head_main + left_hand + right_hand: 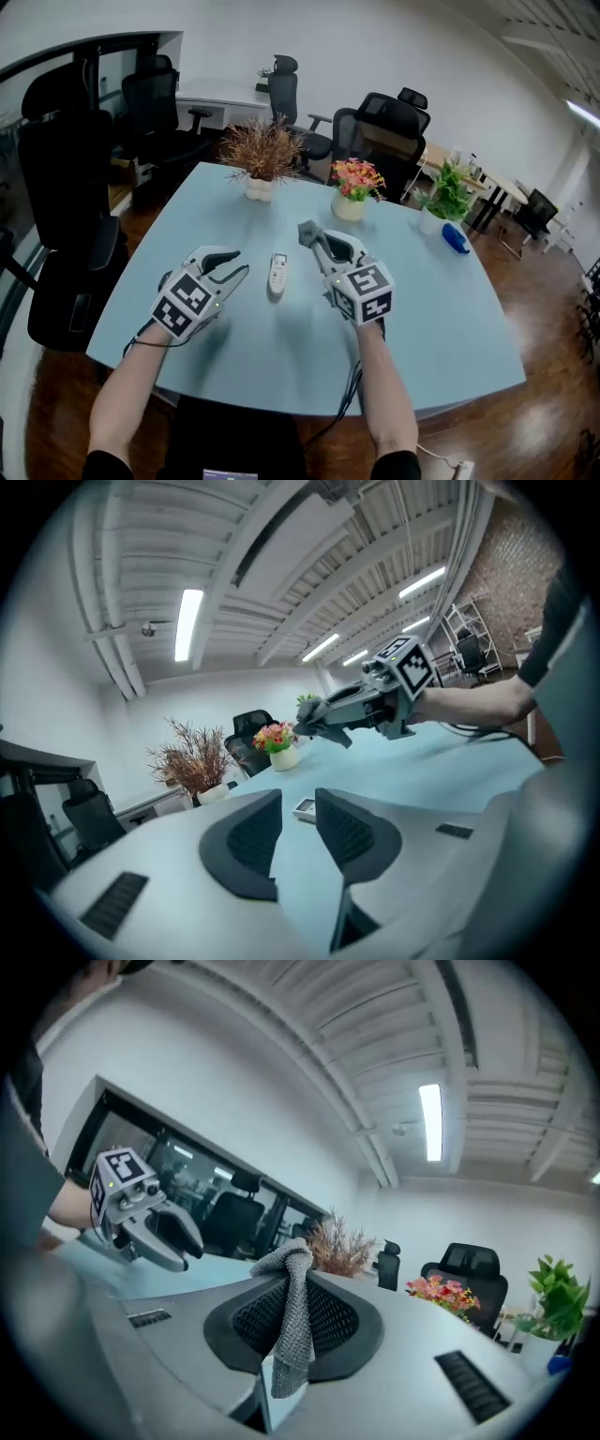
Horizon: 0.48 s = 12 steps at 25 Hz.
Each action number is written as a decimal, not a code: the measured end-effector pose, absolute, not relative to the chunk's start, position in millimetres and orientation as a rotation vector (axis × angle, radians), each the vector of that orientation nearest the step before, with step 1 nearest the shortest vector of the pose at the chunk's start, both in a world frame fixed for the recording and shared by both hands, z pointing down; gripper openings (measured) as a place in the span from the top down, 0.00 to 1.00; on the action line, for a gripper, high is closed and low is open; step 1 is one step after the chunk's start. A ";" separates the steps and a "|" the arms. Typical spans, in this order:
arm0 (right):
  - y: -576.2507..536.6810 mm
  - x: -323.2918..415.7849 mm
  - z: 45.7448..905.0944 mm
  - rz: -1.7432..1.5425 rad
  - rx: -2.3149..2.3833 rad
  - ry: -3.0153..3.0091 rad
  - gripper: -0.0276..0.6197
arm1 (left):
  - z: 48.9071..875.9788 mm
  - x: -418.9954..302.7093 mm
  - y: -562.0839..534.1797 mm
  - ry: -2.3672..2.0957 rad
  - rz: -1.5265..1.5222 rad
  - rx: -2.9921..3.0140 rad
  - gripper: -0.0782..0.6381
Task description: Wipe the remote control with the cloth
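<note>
Right gripper (321, 246): my jaws are clamped on the grey knitted cloth (292, 1335). It is a small pinch, with a bunched knot above the pads and a short tail hanging below them. Left gripper (297, 832): jaws stand a narrow gap apart, with nothing between them.

Task item: the small white slab-shaped remote control (277, 273) lies flat on the pale blue table (441, 309), between my two grippers, ahead of the left jaws and below the tip of the right.

Risks, as I judge them:
- The cloth bite is shallow, so drag during a wipe could pull it out of the pads.
- The remote looks light and the tabletop smooth, so an unbraced stroke could skate it away.
- The left gap looks too narrow to take the remote's width, so the jaws should open before bracing.
- If the cloth tail folds aside, hard jaw plastic rather than fabric would meet the buttons.

Materials:
- Cloth: coarse open knit, limp, drapes freely.
- Jaw pads: black, ribbed and rubbery, set in smooth grey plastic shells.
- Remote: rigid, with rounded ends and a dark window at one end.
- Table: matte, uniform, with rounded edges.

Beyond the remote stand a dried brown spray in a white pot (262, 155) and pink flowers in a pale pot (354, 183), both well clear of the remote.
</note>
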State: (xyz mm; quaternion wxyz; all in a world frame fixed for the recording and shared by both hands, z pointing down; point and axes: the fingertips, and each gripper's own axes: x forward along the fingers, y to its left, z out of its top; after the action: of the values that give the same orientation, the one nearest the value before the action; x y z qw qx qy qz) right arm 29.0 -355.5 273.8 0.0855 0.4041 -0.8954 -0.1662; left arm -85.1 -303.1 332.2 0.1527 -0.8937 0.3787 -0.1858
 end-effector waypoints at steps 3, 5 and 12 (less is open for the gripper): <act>-301.8 18.7 238.7 -0.471 1.136 -2.802 0.91 | 316.5 -106.8 -237.8 1.091 -0.366 -2.592 0.74; -253.5 14.1 226.1 -0.459 1.085 -2.871 0.91 | 310.7 -118.1 -197.8 1.102 -0.288 -2.598 0.75; -95.3 20.8 223.5 -0.358 1.119 -2.948 0.91 | 305.0 -107.0 -84.0 1.005 -0.292 -2.574 0.78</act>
State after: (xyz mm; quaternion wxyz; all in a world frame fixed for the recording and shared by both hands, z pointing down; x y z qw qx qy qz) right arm 20.8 -95.3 223.5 -0.0159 0.3525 -0.9289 -0.1127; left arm -107.0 -84.0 305.0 0.1806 -0.9112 0.3557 -0.1034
